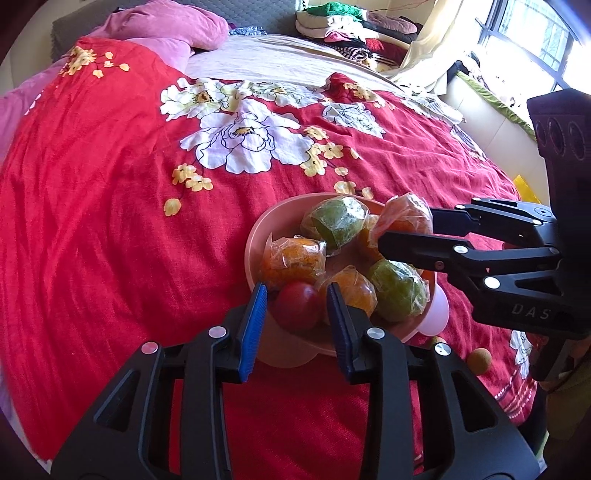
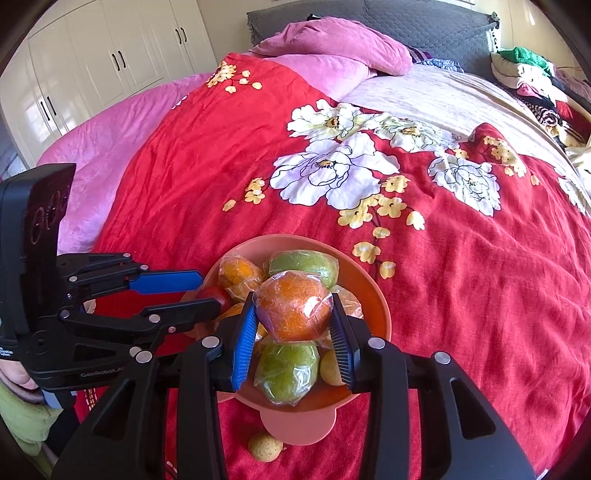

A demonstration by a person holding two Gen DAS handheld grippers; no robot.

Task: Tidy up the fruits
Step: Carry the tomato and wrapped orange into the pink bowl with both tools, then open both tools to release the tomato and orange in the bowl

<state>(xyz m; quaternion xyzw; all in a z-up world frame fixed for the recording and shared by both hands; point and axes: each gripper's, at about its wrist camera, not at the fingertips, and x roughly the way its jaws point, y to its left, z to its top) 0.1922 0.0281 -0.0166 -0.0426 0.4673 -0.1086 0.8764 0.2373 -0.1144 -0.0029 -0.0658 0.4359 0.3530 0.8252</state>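
Note:
A pink bowl [image 1: 255, 236] [image 2: 376, 295] sits on the red floral bedspread and holds several plastic-wrapped orange and green fruits. My right gripper [image 2: 293, 325] is shut on a wrapped orange [image 2: 293, 310] and holds it just above the bowl; it also shows in the left wrist view [image 1: 404, 218]. My left gripper [image 1: 297, 306] straddles a red fruit [image 1: 297, 304] at the bowl's near rim, its blue pads close to it on both sides. In the right wrist view the left gripper [image 2: 207, 293] reaches in from the left.
A small tan fruit [image 1: 479, 362] [image 2: 264, 446] lies on the bedspread beside the bowl's handle tab. Pink pillows [image 2: 332, 40] and folded clothes [image 1: 347, 29] lie at the bed's far end. A window [image 1: 532, 40] is at the right.

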